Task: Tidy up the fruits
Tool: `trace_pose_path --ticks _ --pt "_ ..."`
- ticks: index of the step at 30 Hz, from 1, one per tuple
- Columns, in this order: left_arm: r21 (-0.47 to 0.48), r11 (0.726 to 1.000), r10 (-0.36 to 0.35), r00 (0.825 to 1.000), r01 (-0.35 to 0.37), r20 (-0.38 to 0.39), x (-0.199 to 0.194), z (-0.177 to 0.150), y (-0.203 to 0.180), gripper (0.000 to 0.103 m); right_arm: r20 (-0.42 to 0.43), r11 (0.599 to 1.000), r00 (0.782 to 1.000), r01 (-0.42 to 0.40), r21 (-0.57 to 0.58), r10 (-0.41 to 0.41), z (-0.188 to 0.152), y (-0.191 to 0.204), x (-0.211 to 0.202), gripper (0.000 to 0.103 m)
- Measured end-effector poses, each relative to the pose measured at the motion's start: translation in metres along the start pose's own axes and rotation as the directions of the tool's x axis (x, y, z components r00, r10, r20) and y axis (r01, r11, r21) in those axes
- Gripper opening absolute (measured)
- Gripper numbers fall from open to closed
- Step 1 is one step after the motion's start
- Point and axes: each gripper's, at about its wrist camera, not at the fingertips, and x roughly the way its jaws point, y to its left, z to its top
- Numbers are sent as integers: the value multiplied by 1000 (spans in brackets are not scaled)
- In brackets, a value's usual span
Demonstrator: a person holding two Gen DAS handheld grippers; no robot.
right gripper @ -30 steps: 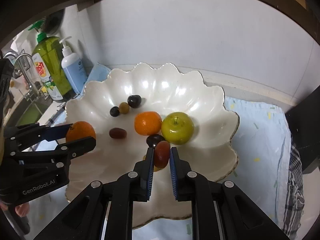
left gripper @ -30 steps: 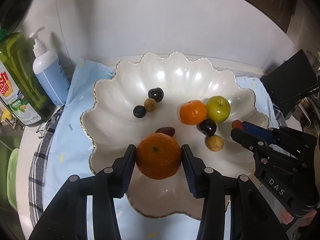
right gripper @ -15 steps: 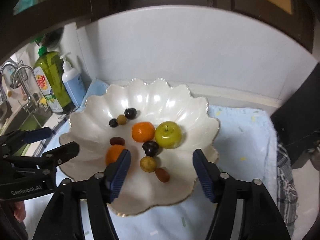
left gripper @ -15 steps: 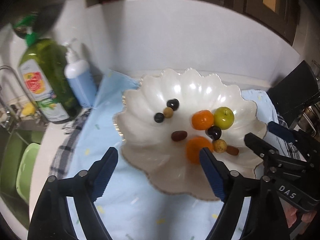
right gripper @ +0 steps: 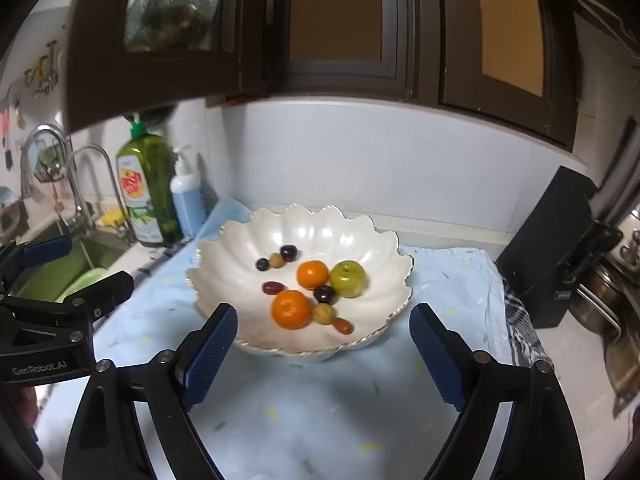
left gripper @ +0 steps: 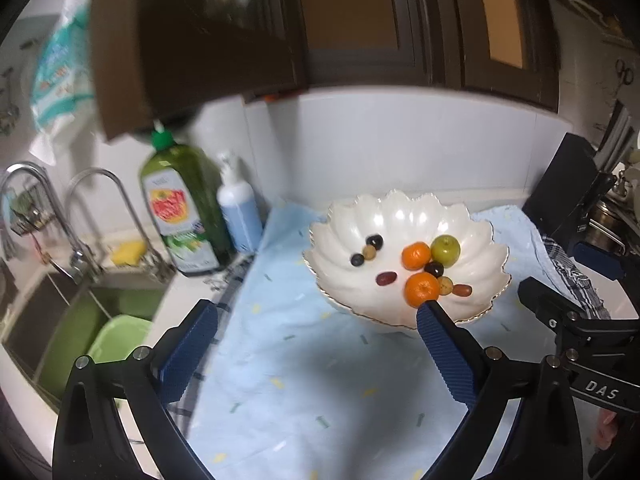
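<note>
A white scalloped bowl (left gripper: pixel 400 216) (right gripper: pixel 248 240) stands on a light blue cloth (left gripper: pixel 304 380) (right gripper: pixel 320 408). In it lie two oranges (left gripper: pixel 421 289) (right gripper: pixel 291 309), a green apple (left gripper: pixel 445 249) (right gripper: pixel 348 278), dark plums (right gripper: pixel 324 294), small yellowish fruits (right gripper: pixel 323 314) and reddish dates (right gripper: pixel 342 325). My left gripper (left gripper: pixel 316 334) is open and empty, held back from the bowl above the cloth. My right gripper (right gripper: pixel 323 346) is open and empty, in front of the bowl's near rim.
A green dish soap bottle (left gripper: pixel 182 208) (right gripper: pixel 144 188) and a blue pump bottle (left gripper: pixel 238 216) (right gripper: pixel 187 204) stand left of the bowl. A sink with taps (left gripper: pixel 80 240) lies further left. A black box (right gripper: pixel 556 256) stands at the right. Dark cabinets (right gripper: pixel 340 20) hang above.
Both grippers opened, leaving the orange and the date in the bowl. Both then drew back and up from the bowl, so more of the counter and cabinets shows.
</note>
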Motion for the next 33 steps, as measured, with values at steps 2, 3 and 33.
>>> trace_pose_path --ticks 2,3,33 --pt "3 1000 20 999 -20 35 -17 -4 5 103 21 1000 1000 -10 18 9 -3 6 -14 90" --pt "3 1000 23 999 -24 49 -25 -6 7 103 24 1000 1000 -13 24 13 -4 8 -20 90" --pt "17 999 -34 978 31 206 -250 -115 52 103 153 996 986 58 74 -69 -98 86 -245 91"
